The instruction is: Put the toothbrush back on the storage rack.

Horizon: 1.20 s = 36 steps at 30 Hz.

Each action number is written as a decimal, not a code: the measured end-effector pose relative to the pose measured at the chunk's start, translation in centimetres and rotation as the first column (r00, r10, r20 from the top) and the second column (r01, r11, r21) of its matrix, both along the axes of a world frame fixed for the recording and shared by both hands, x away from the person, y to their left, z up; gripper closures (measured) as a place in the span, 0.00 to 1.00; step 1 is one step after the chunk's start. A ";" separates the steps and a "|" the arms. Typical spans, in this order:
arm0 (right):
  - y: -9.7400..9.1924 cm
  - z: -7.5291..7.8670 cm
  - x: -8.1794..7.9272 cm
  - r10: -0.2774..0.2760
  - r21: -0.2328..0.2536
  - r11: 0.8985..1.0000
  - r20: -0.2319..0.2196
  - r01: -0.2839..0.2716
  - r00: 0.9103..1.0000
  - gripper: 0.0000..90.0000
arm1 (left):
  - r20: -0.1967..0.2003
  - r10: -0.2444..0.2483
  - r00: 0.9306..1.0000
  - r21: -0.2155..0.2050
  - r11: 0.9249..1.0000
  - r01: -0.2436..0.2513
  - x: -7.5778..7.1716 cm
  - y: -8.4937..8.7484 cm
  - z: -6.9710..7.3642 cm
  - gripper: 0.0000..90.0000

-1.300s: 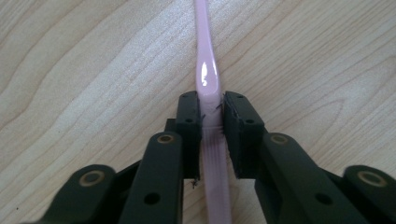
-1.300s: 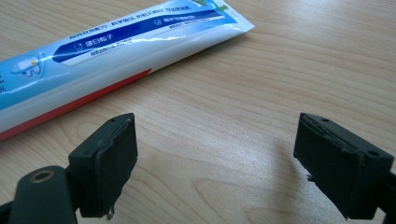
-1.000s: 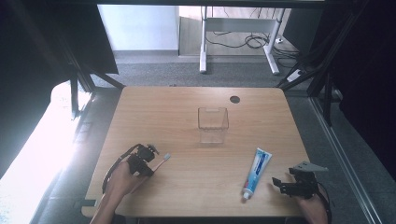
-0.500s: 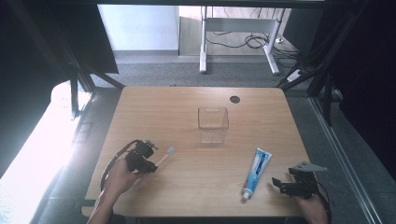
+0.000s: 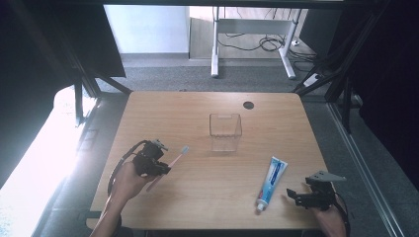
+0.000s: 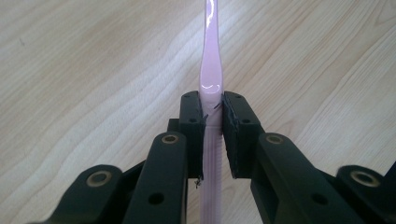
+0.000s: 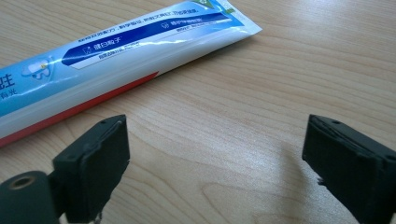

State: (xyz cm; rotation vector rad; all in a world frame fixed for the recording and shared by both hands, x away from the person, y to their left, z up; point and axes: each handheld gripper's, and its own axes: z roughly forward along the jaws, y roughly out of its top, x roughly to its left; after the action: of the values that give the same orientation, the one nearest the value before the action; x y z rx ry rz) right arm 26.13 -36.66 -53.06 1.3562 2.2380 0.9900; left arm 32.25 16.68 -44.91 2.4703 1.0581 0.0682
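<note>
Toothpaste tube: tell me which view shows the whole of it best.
The high view: the toothpaste tube lies whole on the table, cap toward the near edge, left of the right gripper. The right gripper view gives a close look at its print but cuts off the cap end. The left gripper view looks at the pink toothbrush.

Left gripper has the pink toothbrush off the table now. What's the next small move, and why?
Probably carry the pink plastic toothbrush toward the clear square plastic cup and start tipping it upright. The left gripper is shut on its handle, the brush lies slanted with its head toward the cup, and the cup looks empty. The right gripper waits open beside the blue-and-white toothpaste tube.
</note>
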 end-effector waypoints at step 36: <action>0.1 -0.1 0.1 0.005 0.004 1.000 -0.006 -0.005 1.000 0.00 | 0.224 -0.030 0.974 -0.185 0.980 0.073 2.8 -3.9 5.1 0.88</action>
State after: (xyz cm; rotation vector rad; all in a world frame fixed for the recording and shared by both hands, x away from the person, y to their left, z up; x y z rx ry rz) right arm 26.20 -36.56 -53.14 1.3575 2.2463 0.9937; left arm 35.04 12.77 -39.77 2.2544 0.8631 0.2091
